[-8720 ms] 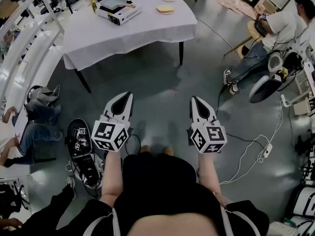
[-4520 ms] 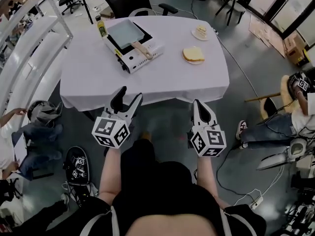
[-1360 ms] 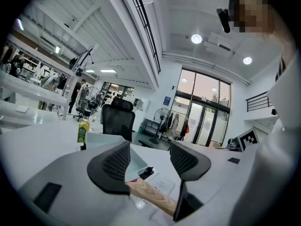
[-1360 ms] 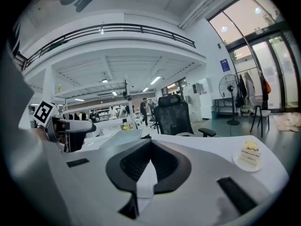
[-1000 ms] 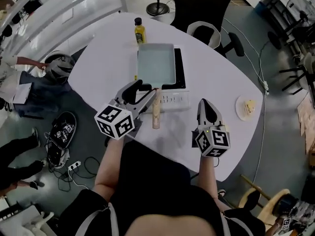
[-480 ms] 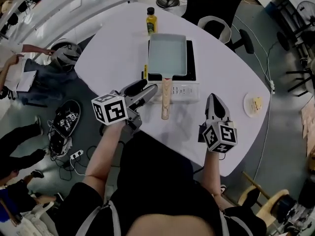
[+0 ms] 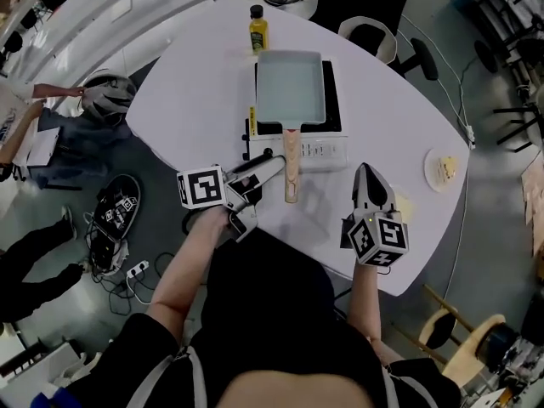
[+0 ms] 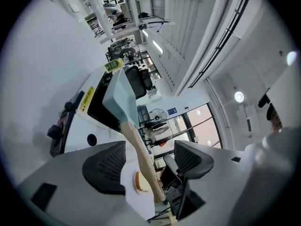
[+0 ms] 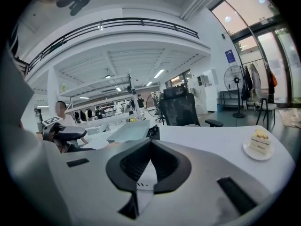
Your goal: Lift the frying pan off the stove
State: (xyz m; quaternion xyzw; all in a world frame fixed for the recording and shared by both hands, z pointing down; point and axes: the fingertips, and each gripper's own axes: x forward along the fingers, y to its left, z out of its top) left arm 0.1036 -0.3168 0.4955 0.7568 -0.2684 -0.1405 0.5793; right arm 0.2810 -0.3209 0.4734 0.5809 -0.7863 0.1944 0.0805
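Note:
A rectangular pale-teal frying pan (image 7: 290,86) sits on a white portable stove (image 7: 299,149), its wooden handle (image 7: 291,167) pointing toward me. My left gripper (image 7: 270,163) lies rolled on its side just left of the handle's end. Its jaws have just been opening. In the left gripper view the handle (image 8: 141,154) shows in the gap of the left gripper (image 8: 148,163), and neither pad touches it. My right gripper (image 7: 370,181) hovers over the table to the right of the handle, jaws shut on nothing. The right gripper (image 9: 150,144) looks past its tips at the pan (image 9: 129,131).
The white table (image 7: 187,92) also holds a yellow oil bottle (image 7: 257,29) behind the stove, a cake plate (image 7: 444,167) at the right edge and a second plate (image 7: 399,204) beside my right gripper. An office chair (image 7: 365,24) stands behind. People sit on the floor at left.
My left gripper has rolled onto its side and sunk toward the handle's end, its jaws wider. The right gripper has shifted only slightly.

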